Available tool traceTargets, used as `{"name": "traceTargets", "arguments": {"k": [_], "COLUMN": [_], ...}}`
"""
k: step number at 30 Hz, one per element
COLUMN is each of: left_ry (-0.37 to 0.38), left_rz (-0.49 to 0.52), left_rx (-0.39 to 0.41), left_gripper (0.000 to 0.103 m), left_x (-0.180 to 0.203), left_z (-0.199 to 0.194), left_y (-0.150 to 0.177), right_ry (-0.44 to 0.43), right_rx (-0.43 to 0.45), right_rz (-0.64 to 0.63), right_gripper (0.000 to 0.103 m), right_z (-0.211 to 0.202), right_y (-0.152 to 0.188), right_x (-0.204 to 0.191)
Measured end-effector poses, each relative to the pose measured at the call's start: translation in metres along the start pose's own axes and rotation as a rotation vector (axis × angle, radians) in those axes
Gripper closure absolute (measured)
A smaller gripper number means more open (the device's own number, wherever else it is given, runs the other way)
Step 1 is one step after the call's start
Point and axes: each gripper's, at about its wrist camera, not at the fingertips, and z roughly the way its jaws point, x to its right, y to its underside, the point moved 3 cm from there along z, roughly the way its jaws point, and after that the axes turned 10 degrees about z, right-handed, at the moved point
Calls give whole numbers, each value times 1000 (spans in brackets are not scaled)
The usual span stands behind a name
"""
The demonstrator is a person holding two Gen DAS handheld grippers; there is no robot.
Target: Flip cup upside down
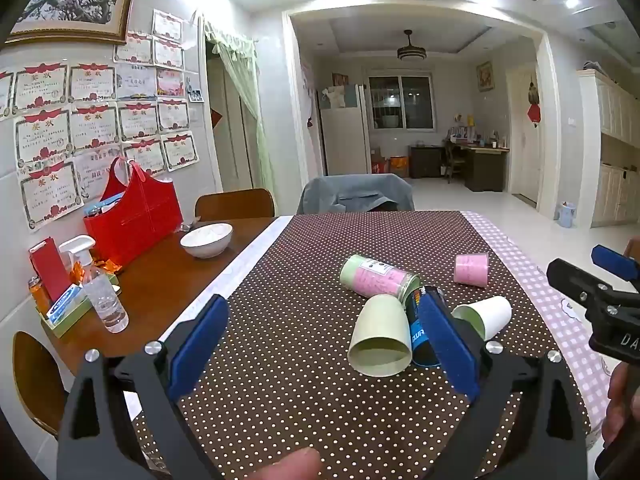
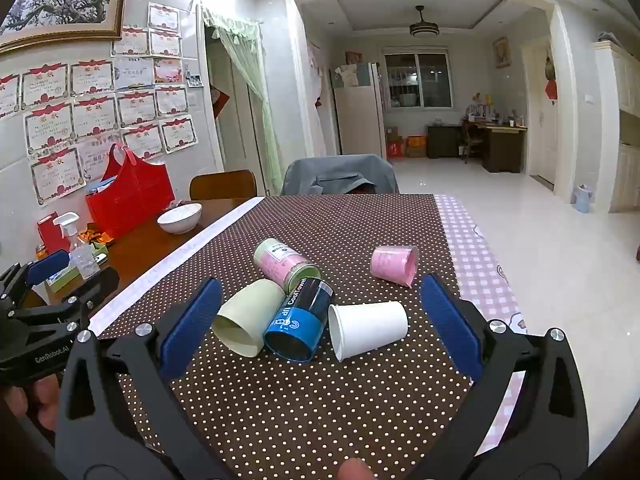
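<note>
Several cups lie on their sides on the dotted brown tablecloth (image 1: pixel 304 272): a pale green cup (image 1: pixel 380 336) (image 2: pixel 246 318), a blue and black cup (image 1: pixel 420 326) (image 2: pixel 300 326), a white paper cup (image 1: pixel 486 316) (image 2: pixel 368 328), a pink cup (image 1: pixel 472 269) (image 2: pixel 394 264) and a green-pink tube cup (image 1: pixel 378 278) (image 2: pixel 286 264). My left gripper (image 1: pixel 322 316) is open and empty, just short of the pale green cup. My right gripper (image 2: pixel 322 292) is open and empty, with the cups lying ahead between its fingers. It also shows at the right edge of the left wrist view (image 1: pixel 600 280).
On the wooden table at left stand a white bowl (image 1: pixel 206 239), a red bag (image 1: pixel 134 216), a spray bottle (image 1: pixel 100 288) and a tray of small items (image 1: pixel 60 312). A chair with a grey jacket (image 1: pixel 356 198) stands at the far end. A pink checked cloth (image 1: pixel 560 296) covers the right edge.
</note>
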Motion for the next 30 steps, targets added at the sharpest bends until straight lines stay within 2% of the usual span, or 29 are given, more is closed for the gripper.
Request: {"name": "traceTargets", "arguments": {"k": [30], "left_ry": [0], "left_rz": [-2], "left_rx": [-1], "left_gripper": [9], "left_x": [0], "left_z": [0], "left_y": [0], "right_ry": [-3], "right_rx": [4], "right_rz": [-1], "right_gripper": [6], "right_z": [0], "right_y": [-3], "right_x": [-1]}}
